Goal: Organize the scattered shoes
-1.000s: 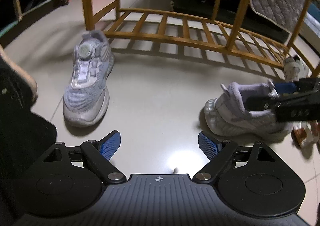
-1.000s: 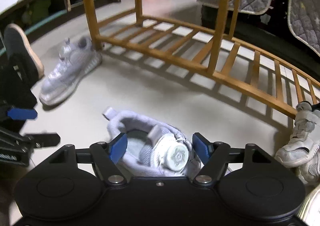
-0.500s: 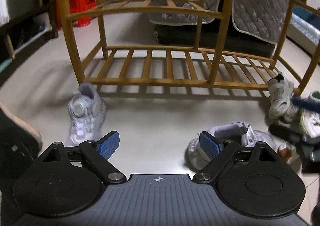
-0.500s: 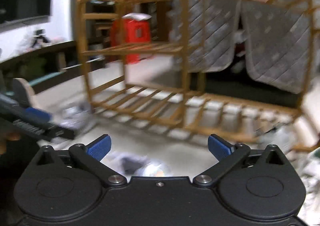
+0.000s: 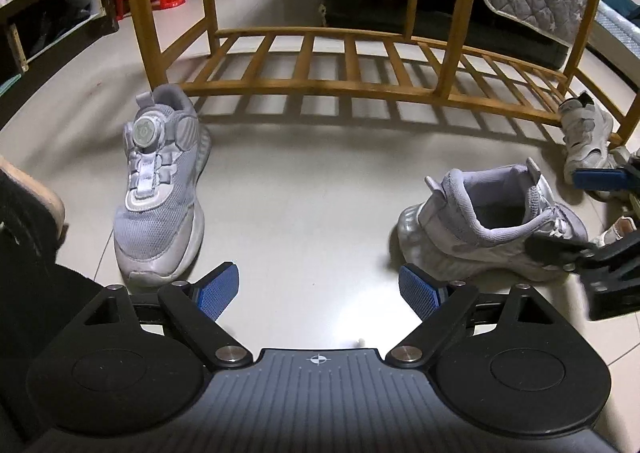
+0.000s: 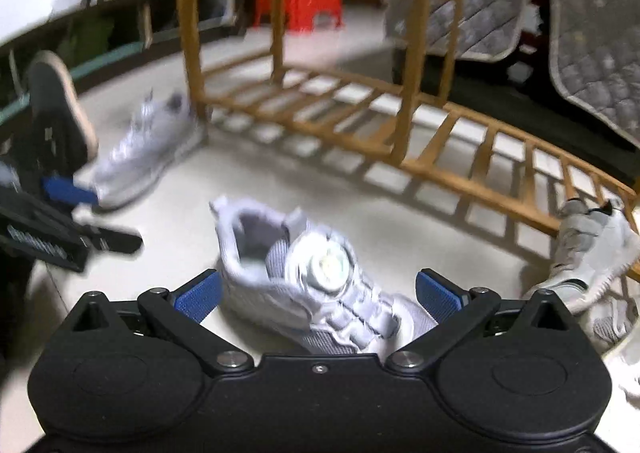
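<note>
my right gripper [image 6: 318,295] has its fingers spread wide, released, straddling a grey dial-lace sneaker [image 6: 320,285] on the floor in front of the wooden shoe rack [image 6: 360,121], pads clear of it. my left gripper [image 5: 319,287] is likewise released over bare floor; its matching sneaker [image 5: 160,189] lies by the rack's left post. no brand or dial lettering is legible.
</note>
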Available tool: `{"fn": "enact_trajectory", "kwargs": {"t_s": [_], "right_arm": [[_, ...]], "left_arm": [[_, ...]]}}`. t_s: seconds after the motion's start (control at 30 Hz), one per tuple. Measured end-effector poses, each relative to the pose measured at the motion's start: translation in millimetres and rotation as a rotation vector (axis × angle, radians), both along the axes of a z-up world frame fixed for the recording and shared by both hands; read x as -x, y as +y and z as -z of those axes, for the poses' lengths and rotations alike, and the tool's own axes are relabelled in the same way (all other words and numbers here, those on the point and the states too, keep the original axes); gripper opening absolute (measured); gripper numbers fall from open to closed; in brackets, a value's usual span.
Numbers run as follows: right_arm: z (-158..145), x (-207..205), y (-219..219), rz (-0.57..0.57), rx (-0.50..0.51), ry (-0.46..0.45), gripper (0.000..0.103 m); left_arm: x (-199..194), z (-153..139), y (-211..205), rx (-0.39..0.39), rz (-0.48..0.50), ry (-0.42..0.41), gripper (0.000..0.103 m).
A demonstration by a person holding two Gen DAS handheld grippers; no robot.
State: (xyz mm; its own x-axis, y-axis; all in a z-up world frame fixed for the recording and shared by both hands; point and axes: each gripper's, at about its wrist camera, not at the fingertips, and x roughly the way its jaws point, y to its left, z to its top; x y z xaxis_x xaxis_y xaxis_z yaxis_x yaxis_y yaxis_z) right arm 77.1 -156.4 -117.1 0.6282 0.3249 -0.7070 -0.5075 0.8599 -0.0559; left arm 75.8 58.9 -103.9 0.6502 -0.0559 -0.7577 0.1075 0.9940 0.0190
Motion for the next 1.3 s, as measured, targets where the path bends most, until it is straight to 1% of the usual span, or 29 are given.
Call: {"fn": "enact_trajectory", "kwargs": {"t_s": [0.03,0.17,0.27,0.3,0.33,0.43,0.6,0.7,0.77,1.03,1.17,1.3], "right_arm": [[2,-2,3,-0.020,0.031,-0.004,0.100],[6,-6,9,-0.065,0.066,0.027,0.097],[7,-8,15,-0.079,0.068,0.059,0.088],[9,-8,18,-0.087,0.075,0.072,0.083],[11,-9,21,-0.095,0.082,0.085,0.083],[12,-6,24,-0.112,0.113,0.073,0.083],[11,-6,28,-0.108,0.144,0.082,0.080],[10,-6,29,-0.090,0.140,0.097,0.078],[8,-3,27,-0.058,0.114,0.111,0.076],[1,6,22,0.002,0.058,0.178,0.064],[5,3,18,0.013,0.046,0.186,0.063],[8,2,19,0.014,0.036,0.184,0.068]], "left_arm": [[0,0,0,0.000,0.000,-0.002,0.088],[0,3,0,0.003,-0.002,0.003,0.088],[2,5,0,-0.001,-0.003,0.005,0.088],[2,6,-1,-0.004,-0.003,0.003,0.088],[3,6,-1,-0.008,-0.002,0.001,0.088],[4,7,-2,-0.012,-0.001,-0.007,0.088],[4,6,0,0.004,-0.009,-0.013,0.088],[4,6,1,0.013,-0.015,-0.017,0.088],[4,5,2,0.019,-0.019,-0.021,0.088],[4,3,2,0.037,-0.020,-0.036,0.088],[4,4,1,0.035,-0.017,-0.037,0.088],[4,5,2,0.040,-0.020,-0.037,0.088]]}}
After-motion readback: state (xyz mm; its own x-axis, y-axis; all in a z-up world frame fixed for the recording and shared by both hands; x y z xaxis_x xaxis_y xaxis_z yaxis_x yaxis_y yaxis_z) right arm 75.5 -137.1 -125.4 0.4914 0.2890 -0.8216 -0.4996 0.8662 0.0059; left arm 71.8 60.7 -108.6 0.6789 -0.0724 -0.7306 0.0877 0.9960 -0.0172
